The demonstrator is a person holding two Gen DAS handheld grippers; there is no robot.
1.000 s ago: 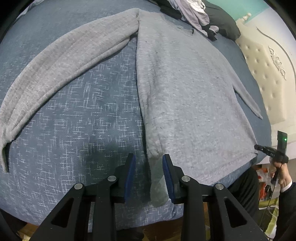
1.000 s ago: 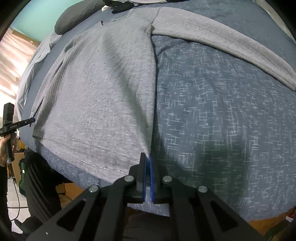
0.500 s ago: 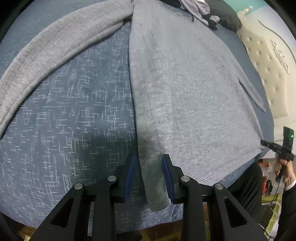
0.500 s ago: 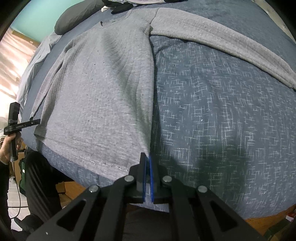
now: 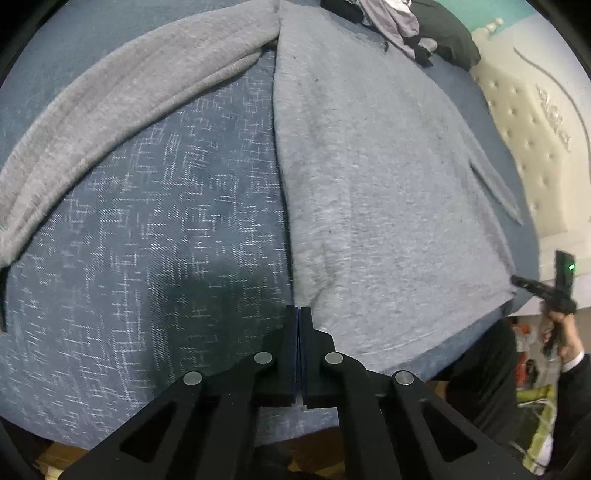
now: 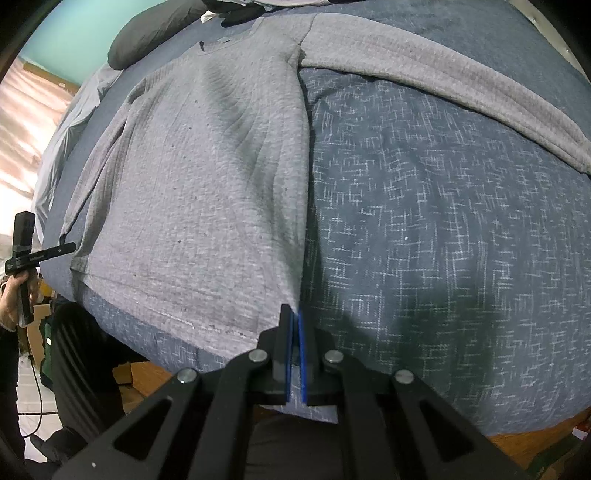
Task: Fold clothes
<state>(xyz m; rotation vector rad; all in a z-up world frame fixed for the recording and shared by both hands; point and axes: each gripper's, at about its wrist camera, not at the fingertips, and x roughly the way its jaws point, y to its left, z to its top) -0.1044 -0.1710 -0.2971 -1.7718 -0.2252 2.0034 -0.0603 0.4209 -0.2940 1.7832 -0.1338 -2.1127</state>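
The grey sweater (image 5: 388, 192) lay flat on the bed (image 5: 155, 229), its hem at the near edge and its collar toward the far end, one sleeve (image 5: 122, 99) thrown out wide across the blue cover. The left claw (image 5: 299, 314) had just been closing and stood clamped on the sweater's near corner on its side; the right claw (image 6: 294, 317) was pinched shut on the opposite hem corner.

What worried me was how little cloth each claw had. Both bit only the very tip of a corner, so a quick lift could, I judged, pull the knit free and drop that side. The sweater looked soft and stretchy; raised unevenly, it would likely sag in the middle and fold crooked. The wide sleeve might drag behind and bunch under the body as the hem travelled to the far end.

Beyond the collar sat a heap of clothes (image 5: 399, 22) and a dark pillow (image 6: 147, 37), close enough to crowd the fold's landing. A tufted headboard (image 5: 532, 147) stood along the right. The near bed edge dropped away just below the hem.
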